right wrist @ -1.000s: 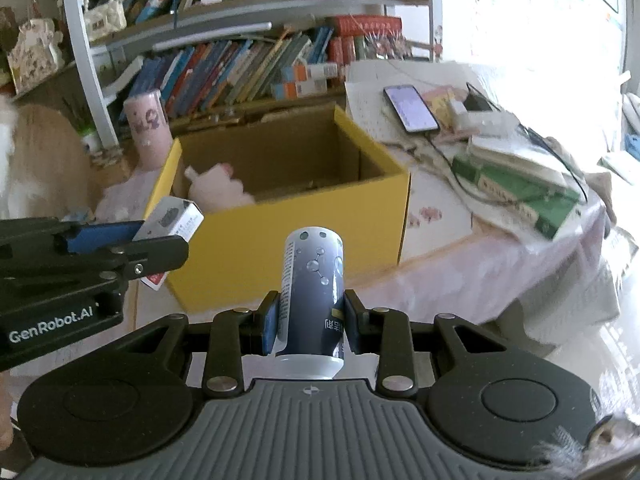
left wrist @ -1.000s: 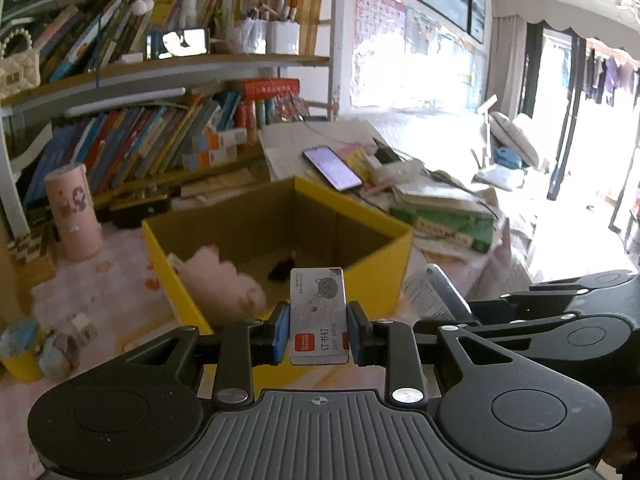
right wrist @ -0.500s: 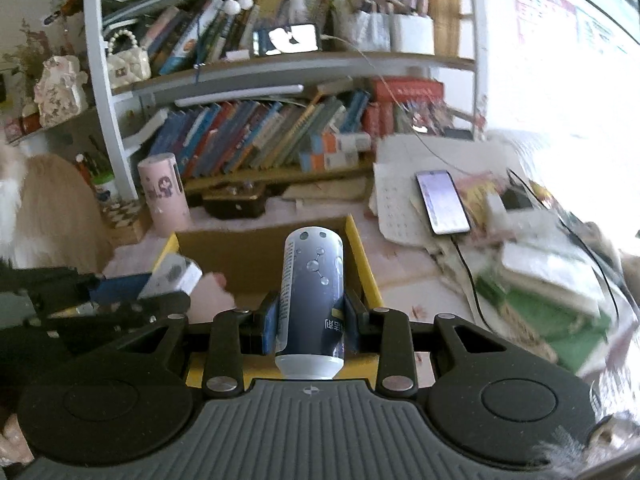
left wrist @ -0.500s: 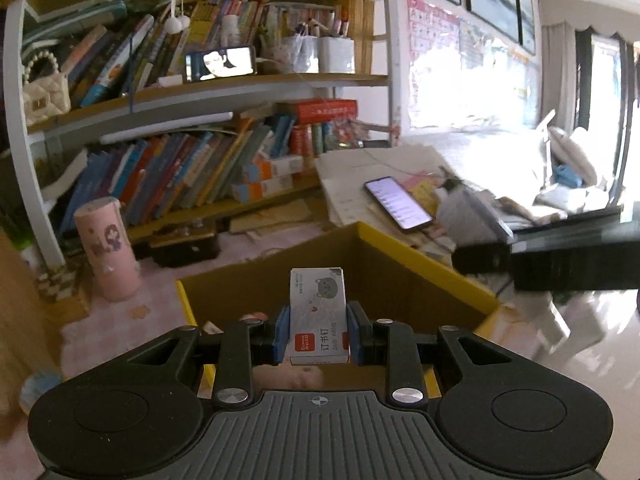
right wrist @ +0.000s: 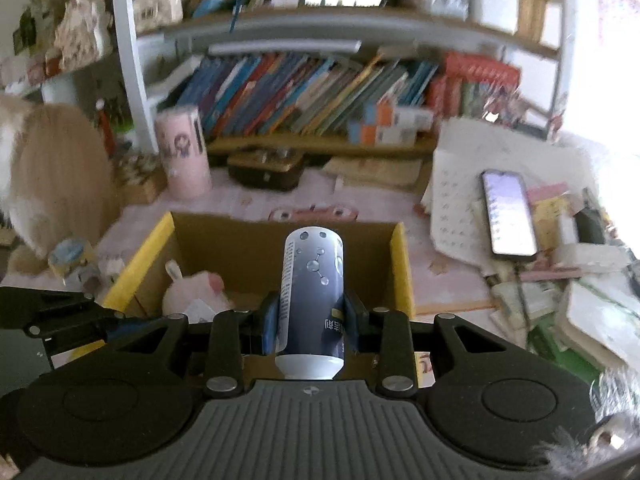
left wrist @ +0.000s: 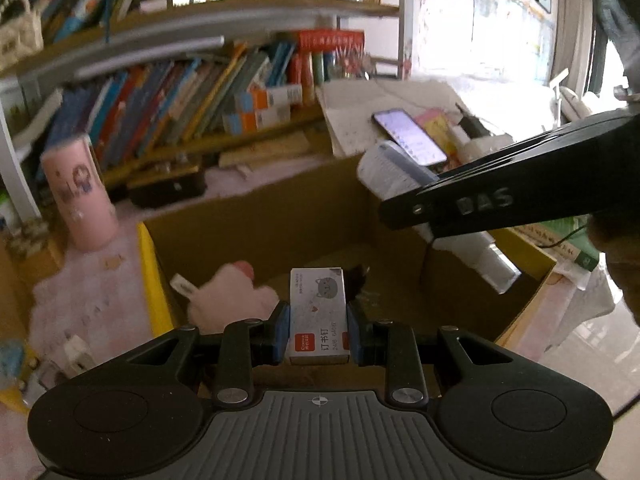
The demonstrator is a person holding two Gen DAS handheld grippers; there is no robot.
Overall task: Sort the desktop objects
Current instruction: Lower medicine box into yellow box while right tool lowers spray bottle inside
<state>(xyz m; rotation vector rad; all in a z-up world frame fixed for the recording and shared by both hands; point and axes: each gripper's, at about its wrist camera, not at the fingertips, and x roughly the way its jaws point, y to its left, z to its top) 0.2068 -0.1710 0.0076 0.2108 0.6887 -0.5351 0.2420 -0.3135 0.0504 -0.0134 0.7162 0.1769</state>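
A: Staples first. The left gripper [left wrist: 319,330] is clenched on the staple box [left wrist: 319,312], its blue pads pressing the two long sides near the lower end. Where is it?

B: Above the open cardboard box [left wrist: 532,300], over the near edge, with the pink plush toy [left wrist: 230,300] lying inside by the left wall. I'd judge that carton light and stiff, though thin card could dent if squeezed harder.

A: And the other hand?

B: The right gripper [right wrist: 310,326] grips the blue bottle [right wrist: 312,288] low on its body, white cap end toward the camera. It hangs over the box's near edge too. In the left view it shows tilted above the right wall.

A: Handling?

B: Smooth, round and probably slippery; held low, its top could swing. A grip nearer the middle would steady it. It looks rigid enough to drop a short way.

A: Anything to avoid?

B: The phone [right wrist: 507,213] on papers beside the box's right wall.
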